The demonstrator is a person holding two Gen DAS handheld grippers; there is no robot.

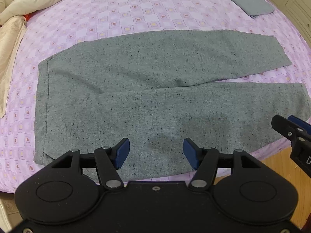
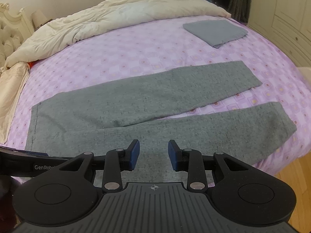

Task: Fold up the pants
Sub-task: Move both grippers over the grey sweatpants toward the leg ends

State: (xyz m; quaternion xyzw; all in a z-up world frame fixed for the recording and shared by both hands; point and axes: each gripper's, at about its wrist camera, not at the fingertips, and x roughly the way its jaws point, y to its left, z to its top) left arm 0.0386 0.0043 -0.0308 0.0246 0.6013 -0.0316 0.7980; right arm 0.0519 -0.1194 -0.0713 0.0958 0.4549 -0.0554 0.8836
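One pair of grey flecked pants (image 1: pixel 136 89) lies flat on the bed, near its front edge; the waistband sits to the left and the two legs run out to the right; the legs part from the crotch, a narrow wedge of sheet showing between them, and the far leg angles away from the near one; the cloth is spread smooth apart from a few soft creases around the crotch.

Two grippers are present; the left gripper (image 1: pixel 156 151) hangs over the near leg, its two blue pads standing wide apart with nothing between them but the cloth below; whether the pads touch the cloth cannot be told; the right gripper (image 2: pixel 154 154) hangs likewise over the near leg, further right, its two blue pads also parted, at a narrower gap, clasping nothing.

One folded grey-blue cloth (image 2: pixel 215 32) lies well apart from the pants, toward the far right of the bed.

The surface is a lilac sheet (image 1: pixel 136 13) printed with small squares; one cream duvet (image 2: pixel 120 19) is bunched along the far side; a gold fabric (image 2: pixel 11 89) drapes at the left edge; a tufted cream headboard (image 2: pixel 7 36) stands at far left; cream cabinet doors (image 2: pixel 287 15) line the right wall; wooden flooring (image 2: pixel 297 172) shows at lower right.
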